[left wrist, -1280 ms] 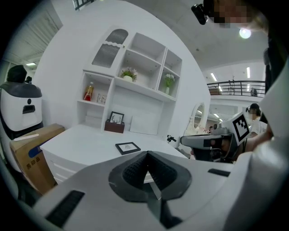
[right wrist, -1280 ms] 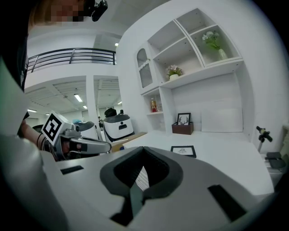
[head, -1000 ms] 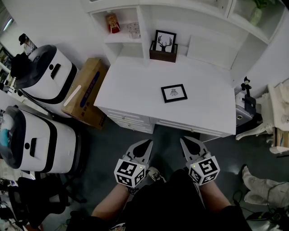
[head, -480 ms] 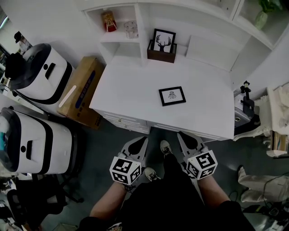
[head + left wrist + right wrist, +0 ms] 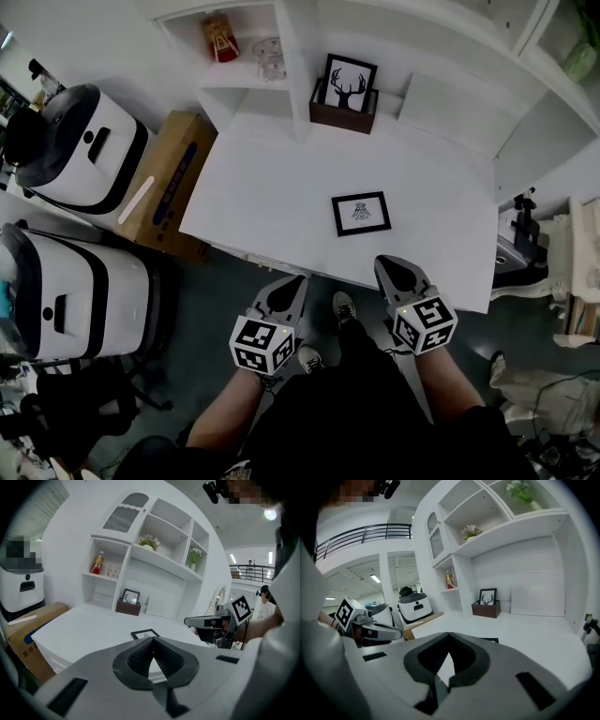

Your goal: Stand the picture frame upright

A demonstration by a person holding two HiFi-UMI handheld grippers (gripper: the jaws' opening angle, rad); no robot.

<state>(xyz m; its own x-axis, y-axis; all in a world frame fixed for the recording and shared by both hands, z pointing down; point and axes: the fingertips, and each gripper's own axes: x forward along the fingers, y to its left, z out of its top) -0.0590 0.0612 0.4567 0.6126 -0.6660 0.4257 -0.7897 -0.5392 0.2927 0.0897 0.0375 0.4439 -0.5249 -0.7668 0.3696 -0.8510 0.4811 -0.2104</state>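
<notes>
A small black picture frame (image 5: 361,214) lies flat near the middle of the white desk (image 5: 262,178); the left gripper view shows it too (image 5: 145,633), and the right gripper view shows only its far edge (image 5: 491,640). My left gripper (image 5: 289,289) is shut and empty, hanging just off the desk's front edge, left of the frame. My right gripper (image 5: 397,273) is also shut and empty, over the front edge and just right of the frame. Neither touches the frame.
A deer picture stands upright in a brown box (image 5: 345,101) at the desk's back. Shelves (image 5: 246,67) hold a red bottle (image 5: 219,39) and a glass. A cardboard box (image 5: 159,183) and two white machines (image 5: 80,155) stand left of the desk. Clutter sits at the right (image 5: 521,234).
The view has closed in on the desk. Both grippers have come forward from well short of the desk to its front edge, still shut. The frame has not moved.
</notes>
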